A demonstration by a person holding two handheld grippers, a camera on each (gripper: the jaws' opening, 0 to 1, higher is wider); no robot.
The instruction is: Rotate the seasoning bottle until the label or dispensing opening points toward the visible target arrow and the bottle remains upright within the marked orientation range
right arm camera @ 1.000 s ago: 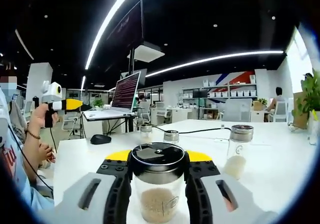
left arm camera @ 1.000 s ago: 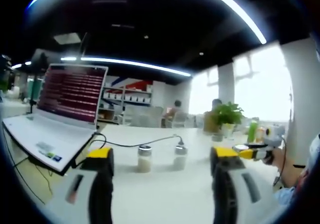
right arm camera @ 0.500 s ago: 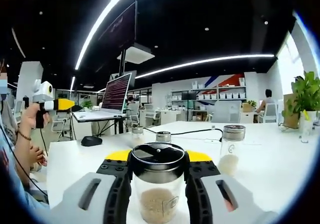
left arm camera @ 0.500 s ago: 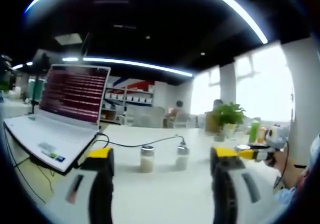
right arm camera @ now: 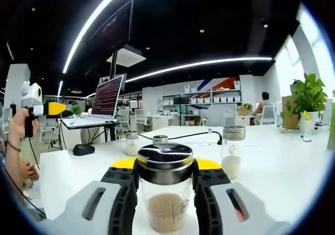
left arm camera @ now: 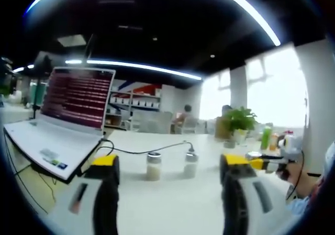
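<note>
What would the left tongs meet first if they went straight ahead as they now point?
Probably the two small shaker jars on the white table, which stand between the open left tongs further ahead. Nothing nearer shows, though depth is unclear.

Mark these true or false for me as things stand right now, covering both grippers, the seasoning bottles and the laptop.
1. The right gripper is closed on a clear glass seasoning bottle with a shiny metal lid. True.
2. The held bottle is empty. False: tan granules fill its lower part.
3. The left gripper holds a bottle. False: its jaws stand apart with nothing between them; two small glass bottles stand on the white table beyond them.
4. An open white laptop with a lit screen sits at the left in the left gripper view. True.
5. The held bottle lies on its side. False: it stands upright.
</note>
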